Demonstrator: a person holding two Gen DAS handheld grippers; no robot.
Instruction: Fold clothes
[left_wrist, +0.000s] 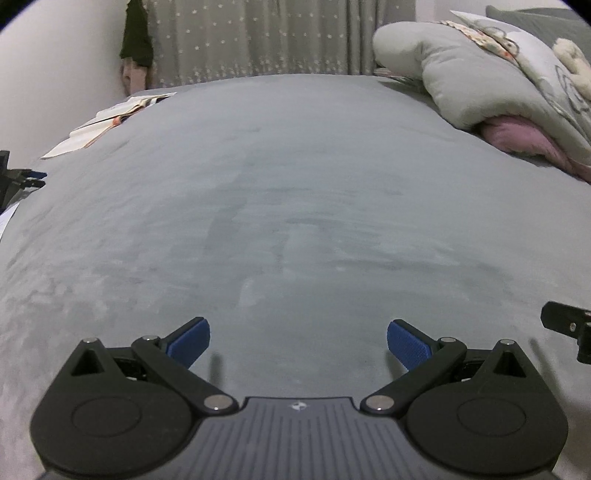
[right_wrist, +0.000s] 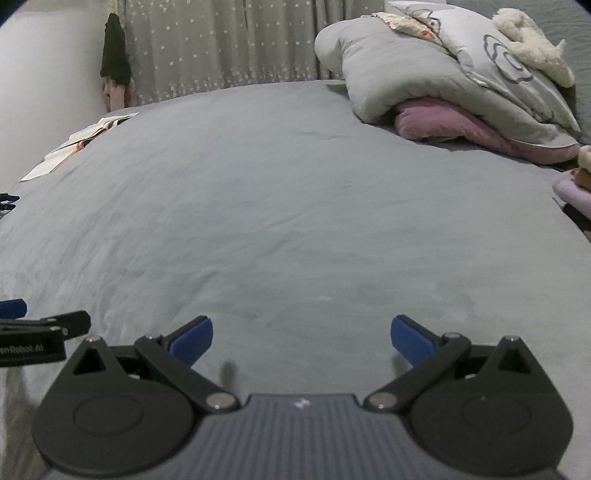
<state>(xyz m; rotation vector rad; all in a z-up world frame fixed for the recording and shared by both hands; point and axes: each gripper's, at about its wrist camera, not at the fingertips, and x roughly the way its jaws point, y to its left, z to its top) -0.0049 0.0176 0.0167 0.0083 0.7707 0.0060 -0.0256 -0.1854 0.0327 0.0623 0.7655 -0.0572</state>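
While both hover low over the bed: nothing gripped.
Left gripper (left_wrist: 298, 343): jaws wide apart.
Right gripper (right_wrist: 301, 341): jaws wide apart.
Clothes: one pink garment (right_wrist: 461, 125), far right, under one grey duvet (right_wrist: 424, 74), well apart from both.
Other: grey sheet (right_wrist: 277, 203); one open book (left_wrist: 107, 122), far left.

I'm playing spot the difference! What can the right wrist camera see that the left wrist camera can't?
Only the right wrist view shows the lilac cloth at its right edge. The left wrist view shows nothing that the other lacks. Both show the grey bed, open book, quilt pile, pink blanket, curtain, and both open grippers.
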